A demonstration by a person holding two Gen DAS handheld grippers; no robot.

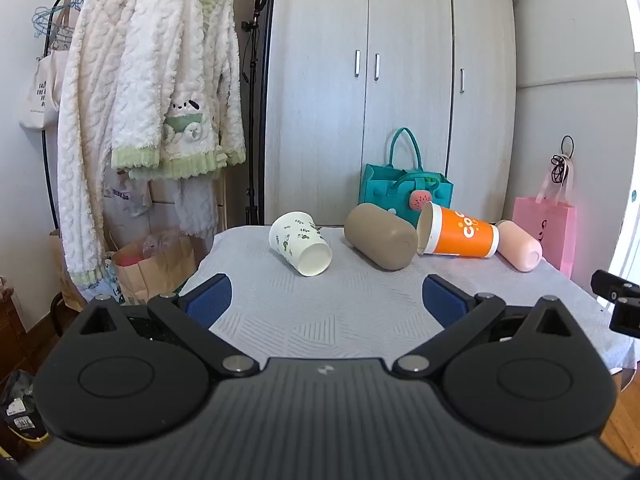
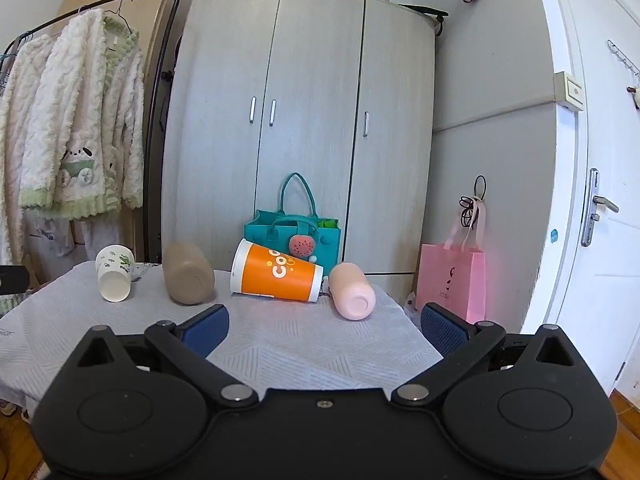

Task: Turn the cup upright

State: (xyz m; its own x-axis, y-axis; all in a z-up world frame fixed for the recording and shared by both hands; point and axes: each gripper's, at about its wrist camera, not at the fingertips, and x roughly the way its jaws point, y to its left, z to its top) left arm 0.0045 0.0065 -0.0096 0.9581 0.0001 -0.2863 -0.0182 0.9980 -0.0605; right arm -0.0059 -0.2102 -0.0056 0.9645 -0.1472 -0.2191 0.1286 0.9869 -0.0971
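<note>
Several cups lie on their sides in a row on the grey-clothed table (image 1: 340,312). From left: a white paper cup with green prints (image 1: 300,243) (image 2: 115,273), a brown cup (image 1: 380,237) (image 2: 188,273), an orange paper cup (image 1: 460,235) (image 2: 276,274), and a pink cup (image 1: 519,250) (image 2: 353,290). My left gripper (image 1: 326,298) is open and empty, near the table's front, short of the white and brown cups. My right gripper (image 2: 325,330) is open and empty, short of the orange and pink cups.
A teal felt bag (image 1: 406,188) (image 2: 296,236) stands behind the cups. A pink paper bag (image 1: 546,232) (image 2: 450,280) stands right of the table. A clothes rack with fleece robes (image 1: 160,92) is at left, a wardrobe (image 2: 296,120) behind, a door (image 2: 600,200) at right.
</note>
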